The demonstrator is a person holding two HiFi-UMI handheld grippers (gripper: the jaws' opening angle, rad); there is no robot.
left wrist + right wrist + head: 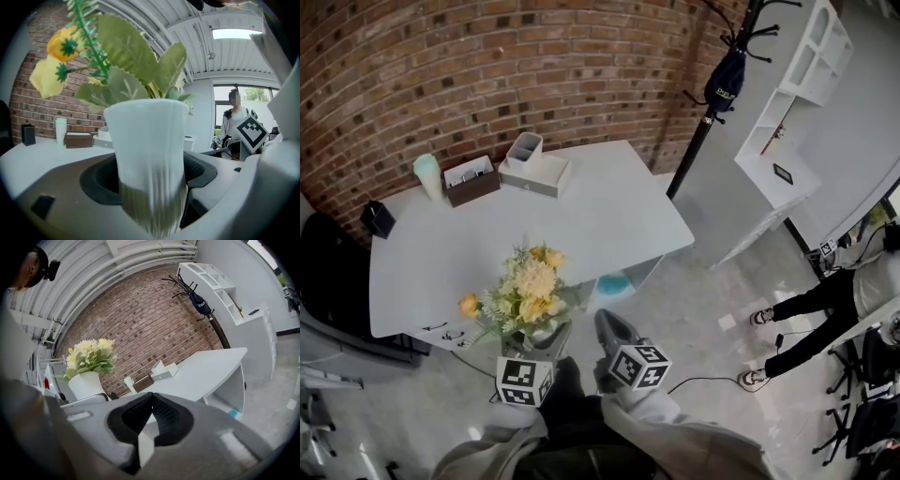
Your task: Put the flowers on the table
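Observation:
A bunch of yellow and cream flowers [525, 286] stands in a white ribbed vase [147, 154]. My left gripper [546, 342] is shut on the vase's lower body and holds it upright by the near edge of the white table [609, 216]. In the left gripper view the vase fills the gap between the jaws, with leaves and yellow blooms [61, 44] above. My right gripper [611, 328] is just right of the vase, its jaws shut and empty. The right gripper view shows the right gripper [151, 398] and, to the left, the vase [86, 384] with its flowers [90, 355].
Along the table's far edge by the brick wall stand a mint cup [427, 175], a brown box [471, 179] and a white organiser [534, 172]. A black chair [328, 281] is at left. A coat rack [712, 103], white shelving [787, 131] and a seated person [825, 300] are at right.

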